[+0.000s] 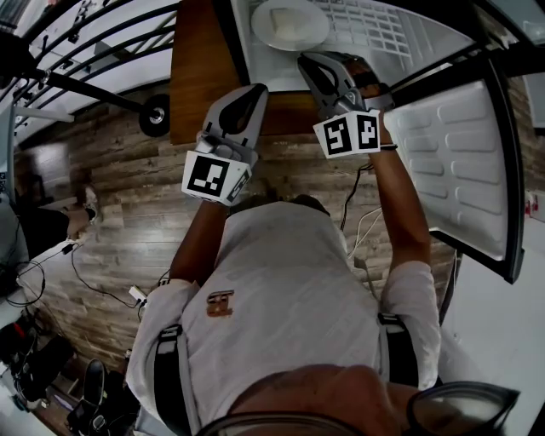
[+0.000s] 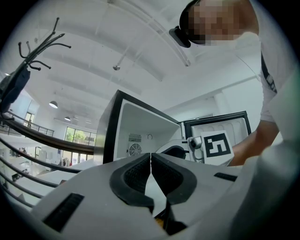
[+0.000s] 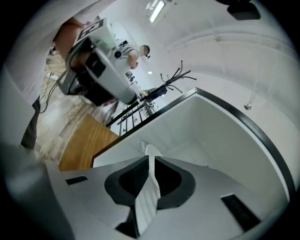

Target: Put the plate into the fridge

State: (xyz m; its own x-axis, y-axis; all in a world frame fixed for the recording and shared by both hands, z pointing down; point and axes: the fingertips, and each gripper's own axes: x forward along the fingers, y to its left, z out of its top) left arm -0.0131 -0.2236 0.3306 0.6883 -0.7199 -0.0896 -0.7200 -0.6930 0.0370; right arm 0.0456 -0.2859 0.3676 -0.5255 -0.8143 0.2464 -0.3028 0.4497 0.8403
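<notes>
Your left tongs (image 2: pixel 150 157): jaws pressed tip to tip, holding nothing, beside and a little behind the other pair. Your right tongs (image 3: pixel 151 161): jaws parted only by the rim of the white plate (image 1: pixel 289 24), pinched at its near edge. The rest of the plate reaches ahead of the tips, inside the open fridge (image 1: pixel 375 30), over its white ribbed shelf; whether it rests there cannot be told. Judge it stiff, glazed, probably slippery and breakable; a one-sided rim hold lets it tip, so carry it level. The fridge door (image 1: pixel 464 162) stands open to the right of your right tongs. No brand or label is readable, only square black-and-white markers on each cube (image 1: pixel 347 134)
</notes>
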